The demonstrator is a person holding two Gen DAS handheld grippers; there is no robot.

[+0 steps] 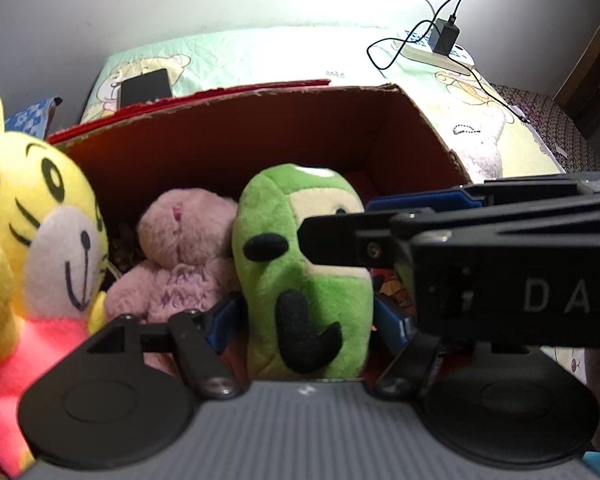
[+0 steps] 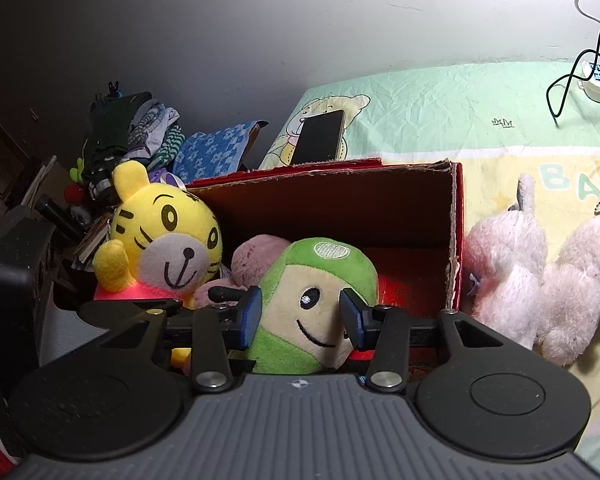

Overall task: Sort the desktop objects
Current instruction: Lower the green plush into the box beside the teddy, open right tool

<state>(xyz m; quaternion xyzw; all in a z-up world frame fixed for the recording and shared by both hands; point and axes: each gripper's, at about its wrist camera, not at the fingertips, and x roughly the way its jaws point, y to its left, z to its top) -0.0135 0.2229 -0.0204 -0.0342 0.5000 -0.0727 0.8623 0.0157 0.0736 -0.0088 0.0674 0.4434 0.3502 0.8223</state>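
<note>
Green plush (image 2: 320, 304), cream face, black eye, thin smile, stands upright in red box (image 2: 456, 240), pink bear (image 1: 180, 252) at its 9 o'clock, yellow tiger (image 2: 168, 236) farther left. Right gripper (image 2: 300, 316) clamps plush, blue pads (image 2: 252, 316) pressing both cheeks. Left gripper (image 1: 304, 320) brackets plush too; right pad hidden behind other tool, grip uncertain.

— What does your left gripper (image 1: 306, 320) look like?
— Grey ribbed base, two black round discs, black link arms on silver pivot screws, blue finger pads (image 1: 224, 320).
— And your right gripper (image 2: 300, 316)?
— The same build, its blue pads (image 2: 250, 316) ribbed, a small crosshair mark on the grey base. From the left camera its black body shows white letters "DAS" and a screw head.
</note>
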